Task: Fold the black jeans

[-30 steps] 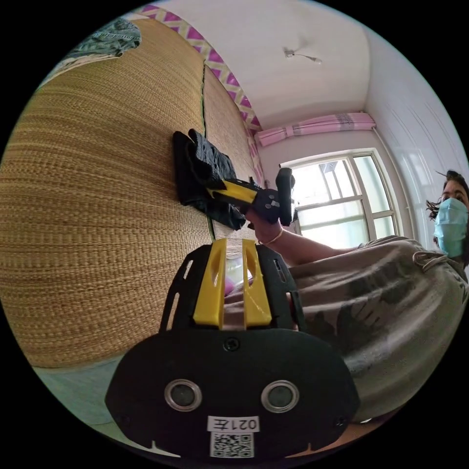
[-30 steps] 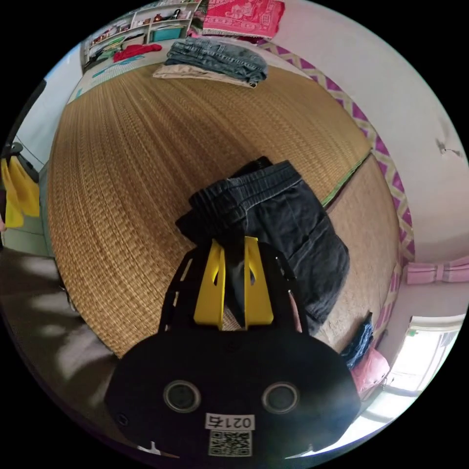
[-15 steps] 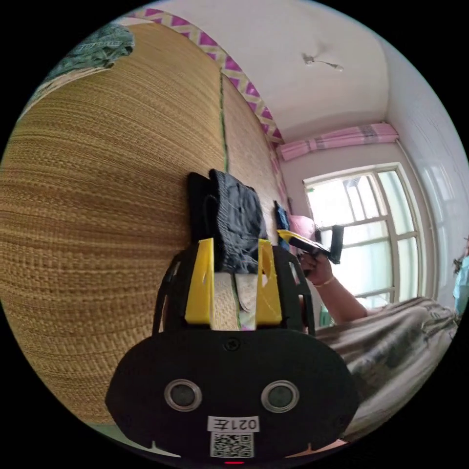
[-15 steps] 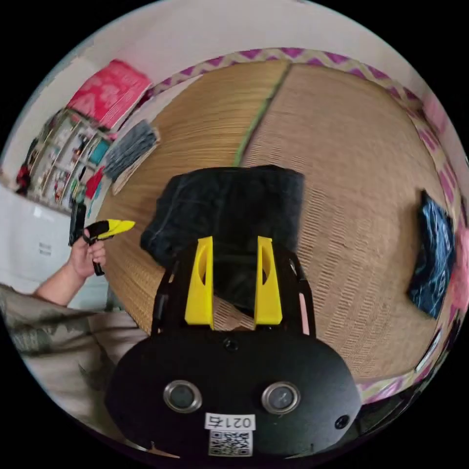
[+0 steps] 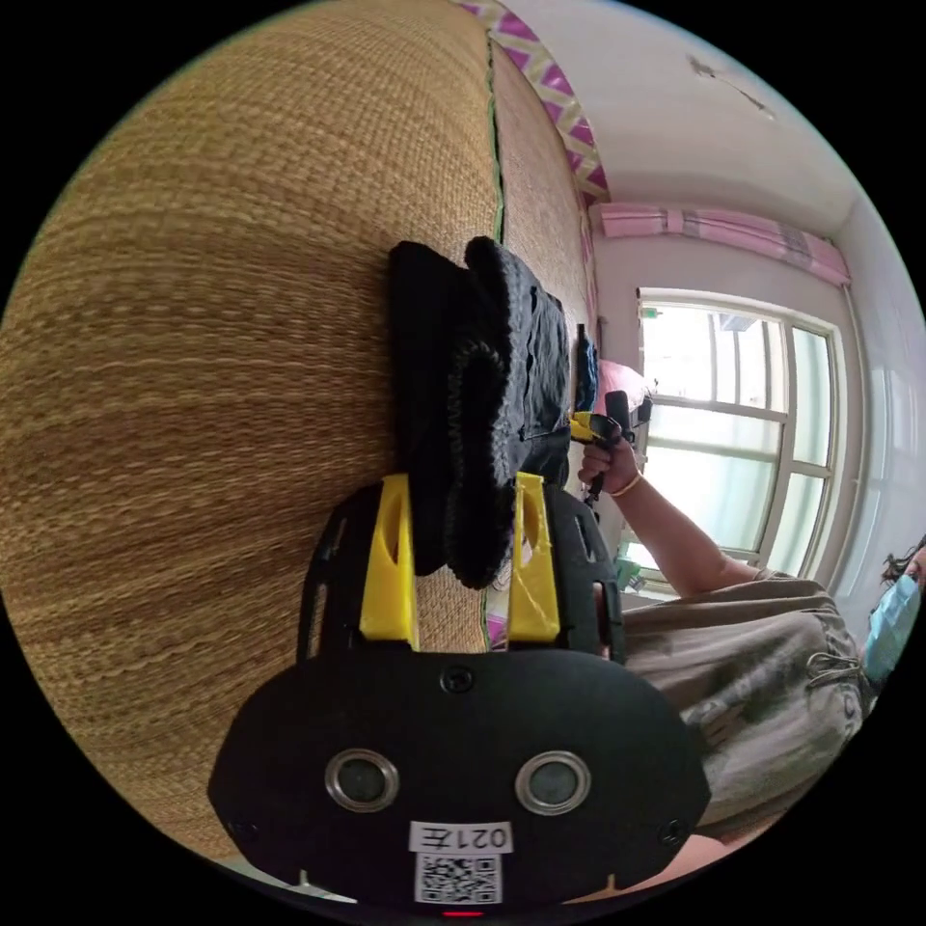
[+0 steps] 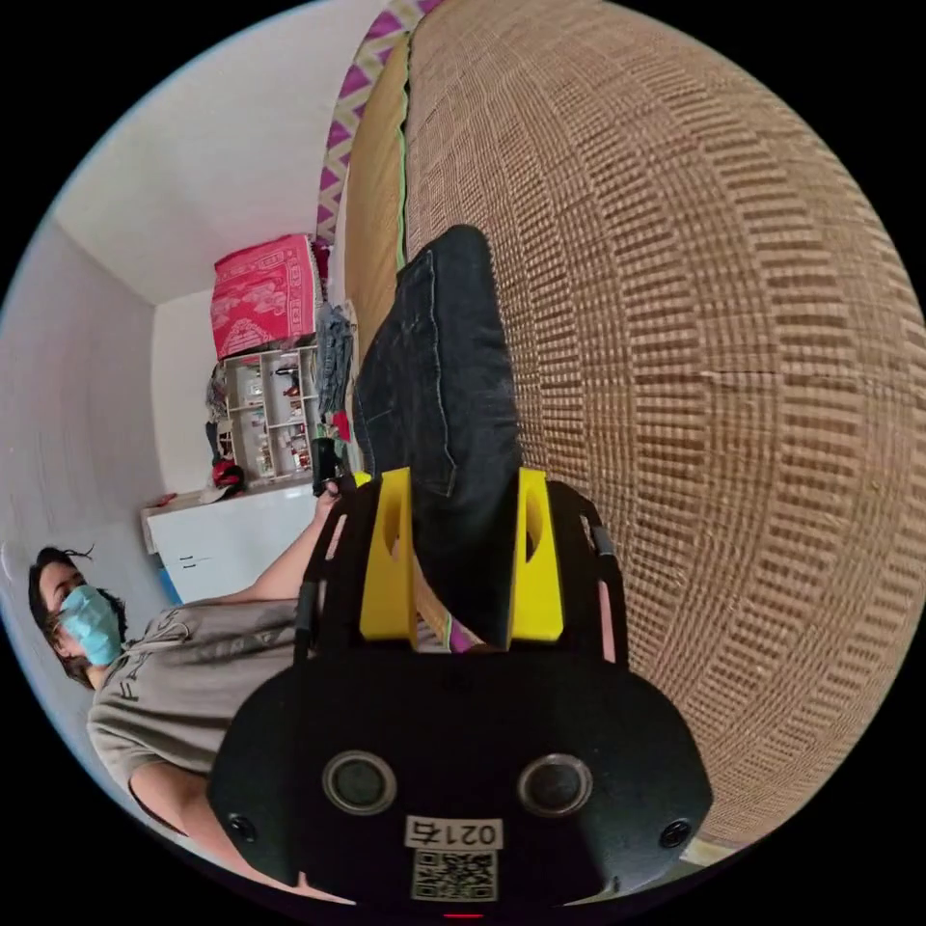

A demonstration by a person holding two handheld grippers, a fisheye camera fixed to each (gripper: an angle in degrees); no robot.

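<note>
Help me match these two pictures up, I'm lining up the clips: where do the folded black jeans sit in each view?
Left gripper view: the folded black jeans sit at centre, reaching down between the left gripper jaws.
Right gripper view: the jeans sit just left of centre, reaching down between the right gripper jaws.
Shared landmark: the woven straw mat under them.

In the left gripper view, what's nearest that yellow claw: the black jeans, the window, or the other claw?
1. Black jeans, between the left claw's jaws.
2. Right claw, in a hand beyond the jeans.
3. Window, on the far wall.
</note>
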